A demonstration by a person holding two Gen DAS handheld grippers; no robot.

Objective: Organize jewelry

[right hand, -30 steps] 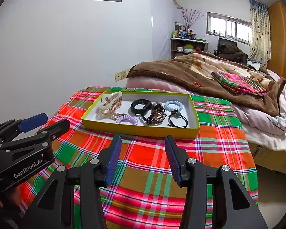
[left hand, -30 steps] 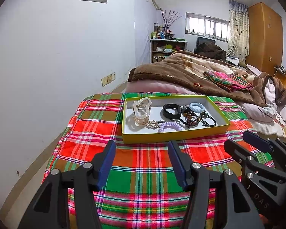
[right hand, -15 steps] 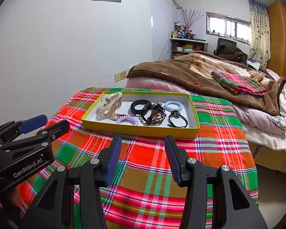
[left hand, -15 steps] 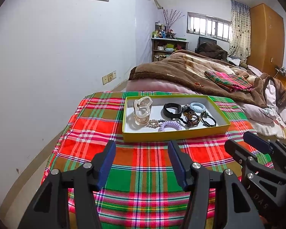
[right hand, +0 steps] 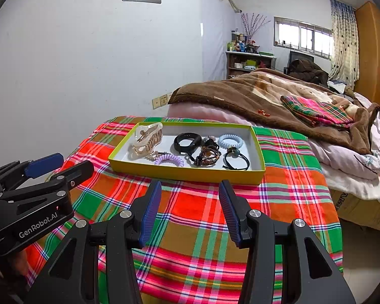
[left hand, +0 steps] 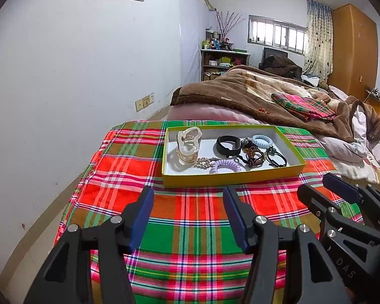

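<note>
Jewelry: every piece in view lies inside the yellow tray (left hand: 230, 177) on the plaid cloth (left hand: 190, 217), none loose on the cloth; gathered so, it fits either a sorted lot or one waiting to be sorted
Tray layout: pale hair claw (left hand: 188, 144) stands at the left end; black band (left hand: 228, 144) sits mid-tray; beaded bracelets (left hand: 254, 155) are bunched against it; blue coil tie (left hand: 262, 140) lies toward the far right; black elastic (left hand: 277, 158) lies near the right wall; purple coil tie (left hand: 225, 166) and a small sparkly clip (left hand: 204, 162) lie near the front wall
Left gripper (left hand: 187, 214): fingers spread apart, empty, held short of the tray, likely for a clear view
Right gripper (right hand: 190, 209): fingers likewise parted, nothing between them, aimed at the tray's front wall
</note>
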